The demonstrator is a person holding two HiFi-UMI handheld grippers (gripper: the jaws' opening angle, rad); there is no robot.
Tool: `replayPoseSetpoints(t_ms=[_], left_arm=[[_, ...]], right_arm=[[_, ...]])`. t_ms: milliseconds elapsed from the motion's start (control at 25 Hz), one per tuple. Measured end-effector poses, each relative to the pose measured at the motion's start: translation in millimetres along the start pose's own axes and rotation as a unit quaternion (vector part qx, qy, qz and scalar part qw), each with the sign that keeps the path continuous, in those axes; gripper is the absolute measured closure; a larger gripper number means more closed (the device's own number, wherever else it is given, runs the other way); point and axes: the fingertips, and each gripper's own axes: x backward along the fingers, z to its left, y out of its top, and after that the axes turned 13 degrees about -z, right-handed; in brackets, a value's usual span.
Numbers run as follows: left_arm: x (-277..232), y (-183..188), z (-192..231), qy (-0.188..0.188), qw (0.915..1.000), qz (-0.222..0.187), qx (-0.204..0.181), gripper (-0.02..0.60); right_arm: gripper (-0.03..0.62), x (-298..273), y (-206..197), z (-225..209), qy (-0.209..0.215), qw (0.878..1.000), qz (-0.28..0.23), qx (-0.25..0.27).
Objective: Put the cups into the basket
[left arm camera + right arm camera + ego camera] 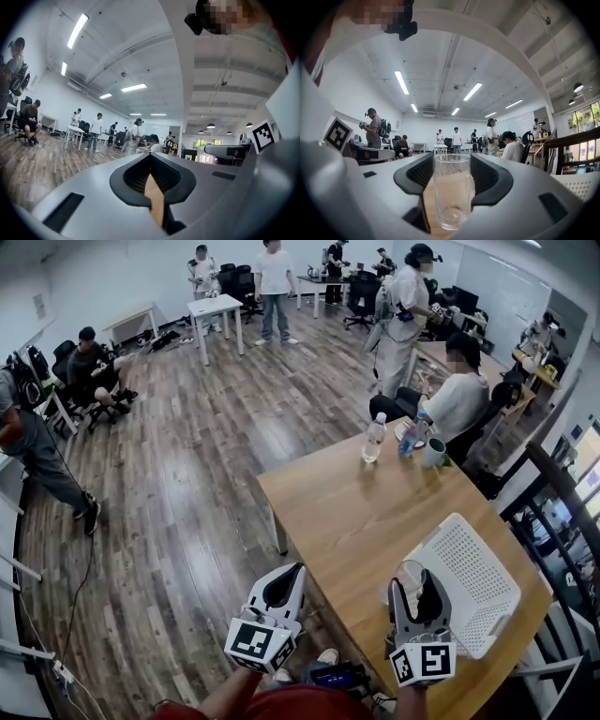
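The right gripper (416, 585) clasps a clear glass (452, 187), upright, at the frame's lower right. The white basket (473, 582) lies just right of it on the table (356, 502). The left gripper (281, 589), clenched and empty, is farther off, at lower centre.

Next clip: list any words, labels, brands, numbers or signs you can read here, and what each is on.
No readable text in any view.
Left cube marker, right cube marker: black-and-white patterns, no letters.
Clear bottle: any label too small to read.
Glass in the right tongs: no print.
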Motion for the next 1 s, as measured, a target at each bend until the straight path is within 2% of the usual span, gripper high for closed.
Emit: replayPoseSetpoints(t_ms=[400,640,1000], left_arm=[[-66.9,-30.0,-74.9,-0.094,0.9951,0.016,0.026,0.575],[-104.1,-49.0,-127.6,-0.147,0.9880,0.028,0.039,0.575],[-142.7,-61.5,-197.8,-0.228,0.9715,0.038,0.053,0.575]], right_arm=[[0.341,38.6,11.1,-85.1,-0.087,0.996,-0.001,0.033],[0.341,67.9,19.8,-137.5,-0.146,0.989,-0.004,0.039],[0.341,112.5,30.6,-191.1,-0.227,0.972,-0.006,0.057]])
